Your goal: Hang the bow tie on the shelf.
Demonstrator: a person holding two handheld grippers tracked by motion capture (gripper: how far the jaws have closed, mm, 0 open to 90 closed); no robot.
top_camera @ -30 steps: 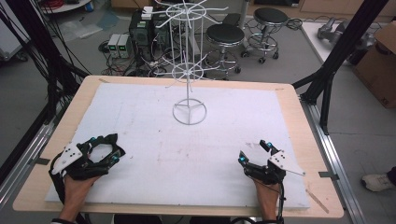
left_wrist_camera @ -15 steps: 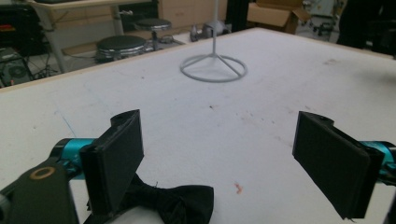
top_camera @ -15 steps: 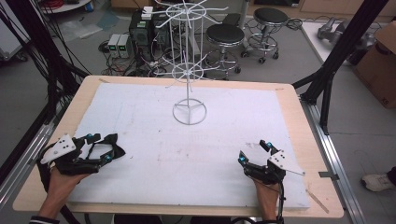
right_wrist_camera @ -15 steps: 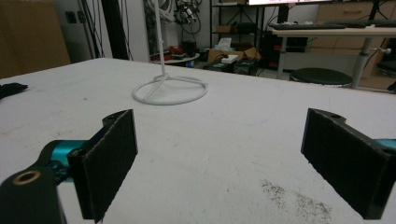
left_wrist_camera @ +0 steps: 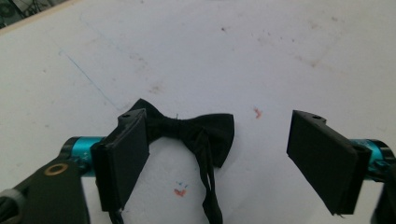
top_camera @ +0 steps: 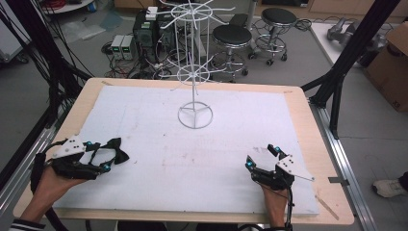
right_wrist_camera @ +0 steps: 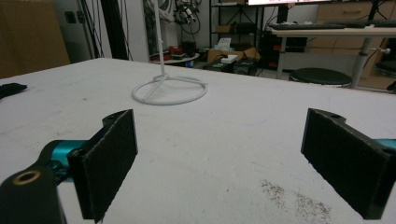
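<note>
The left gripper (top_camera: 109, 155), jaws spread wide, is hovering at the tabletop's near-left corner over a black fabric bow tie (left_wrist_camera: 191, 128) lying flat on the white foam mat (top_camera: 192, 154). The right gripper (top_camera: 262, 156), likewise open and empty, is resting near the near-right corner. A white wire display stand (top_camera: 194, 72) is standing toward the far edge, well apart.

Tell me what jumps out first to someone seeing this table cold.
The tall white wire rack stands at the far middle of the white mat, nothing hanging on it. A black bow tie lies near the mat's left edge, with the open left gripper right at it. The right gripper rests open near the front right.
</note>
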